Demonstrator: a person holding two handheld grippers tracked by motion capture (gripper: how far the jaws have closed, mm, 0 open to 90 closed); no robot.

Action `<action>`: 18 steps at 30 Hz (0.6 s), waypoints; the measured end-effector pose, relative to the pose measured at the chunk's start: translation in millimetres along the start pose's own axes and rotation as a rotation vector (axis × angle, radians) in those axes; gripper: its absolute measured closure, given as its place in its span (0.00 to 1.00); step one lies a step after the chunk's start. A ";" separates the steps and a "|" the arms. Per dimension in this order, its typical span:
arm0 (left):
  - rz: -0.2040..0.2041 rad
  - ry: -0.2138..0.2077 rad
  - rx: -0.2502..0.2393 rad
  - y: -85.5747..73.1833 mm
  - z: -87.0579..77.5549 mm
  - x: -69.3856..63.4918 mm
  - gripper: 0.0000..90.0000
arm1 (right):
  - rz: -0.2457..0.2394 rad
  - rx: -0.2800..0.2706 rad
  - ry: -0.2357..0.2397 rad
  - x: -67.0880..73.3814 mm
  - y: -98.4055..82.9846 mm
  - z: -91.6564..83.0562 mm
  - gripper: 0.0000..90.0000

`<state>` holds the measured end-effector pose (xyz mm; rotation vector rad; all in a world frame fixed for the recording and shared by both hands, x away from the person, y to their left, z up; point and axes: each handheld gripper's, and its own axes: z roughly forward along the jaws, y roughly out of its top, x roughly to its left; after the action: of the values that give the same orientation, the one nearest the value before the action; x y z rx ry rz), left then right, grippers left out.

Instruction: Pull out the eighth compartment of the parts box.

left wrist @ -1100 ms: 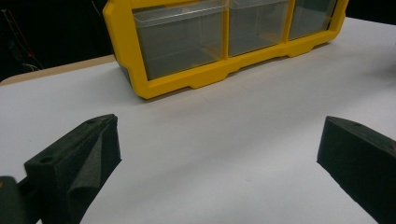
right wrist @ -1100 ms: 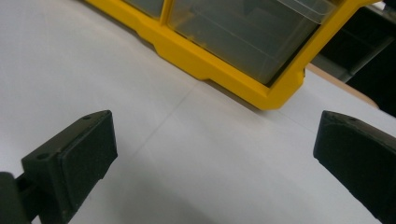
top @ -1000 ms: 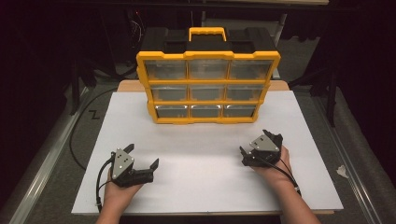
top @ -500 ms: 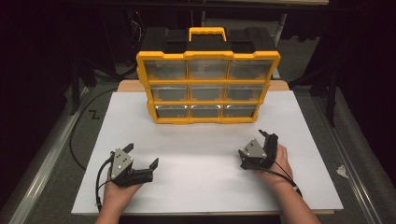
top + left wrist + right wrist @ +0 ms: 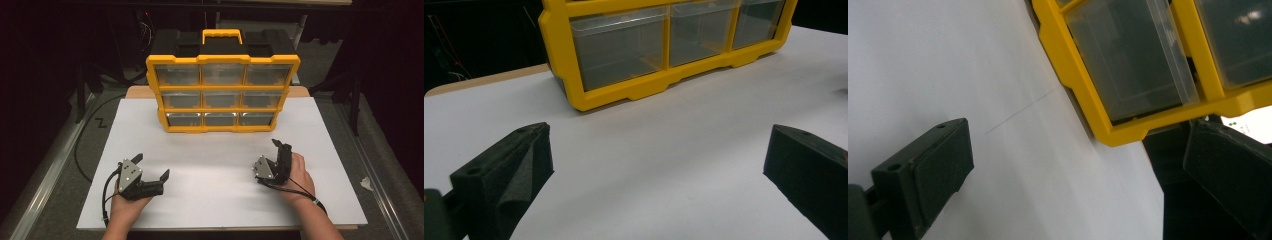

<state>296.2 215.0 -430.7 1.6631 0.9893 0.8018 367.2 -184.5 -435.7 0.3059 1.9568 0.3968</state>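
Bare white board [image 5: 215, 165] lies between the left gripper [image 5: 150, 167] and right gripper [image 5: 277, 150] — open passage forward. The yellow drawer cabinet [image 5: 222, 95] stands across the board's far part, well apart from both grippers — narrow strips of board flank it.

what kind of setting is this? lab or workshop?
Likely a lab recording bench: a white board as work surface, dark surrounds, loose cable on the floor, one yellow drawer organizer staged on it.

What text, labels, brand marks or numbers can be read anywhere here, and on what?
None can be read. The yellow drawer cabinet, its clear drawers, the white tabletop and both grippers, left and right, show no legible lettering.
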 end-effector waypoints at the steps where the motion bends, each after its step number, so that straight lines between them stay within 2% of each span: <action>1: 0.000 0.000 0.000 0.0 0.0 0.0 0.00 | -0.016 0.001 -0.004 0.9 0.8 -0.5 0.01; 2: 0.000 0.000 0.000 0.0 0.0 0.0 0.00 | -0.016 0.001 -0.004 0.9 0.8 -0.5 0.01; 3: 0.000 0.000 0.000 0.0 0.1 0.0 0.00 | -0.065 -0.003 -0.011 1.9 3.0 -1.9 0.01; 7: 0.003 -0.001 0.001 0.0 0.5 0.0 0.00 | -0.103 0.001 -0.024 5.7 5.9 -3.7 0.01; 12: 0.007 -0.001 0.001 0.1 0.4 -0.4 0.00 | -0.190 -0.010 -0.047 9.6 11.9 -6.7 0.01; 18: 0.006 0.002 0.000 0.1 0.2 -0.1 0.00 | -0.248 -0.009 -0.065 12.8 15.7 -8.7 0.01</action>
<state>296.4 214.8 -430.6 1.6664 0.9855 0.8074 354.7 -166.4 -436.6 0.0678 1.9002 0.2314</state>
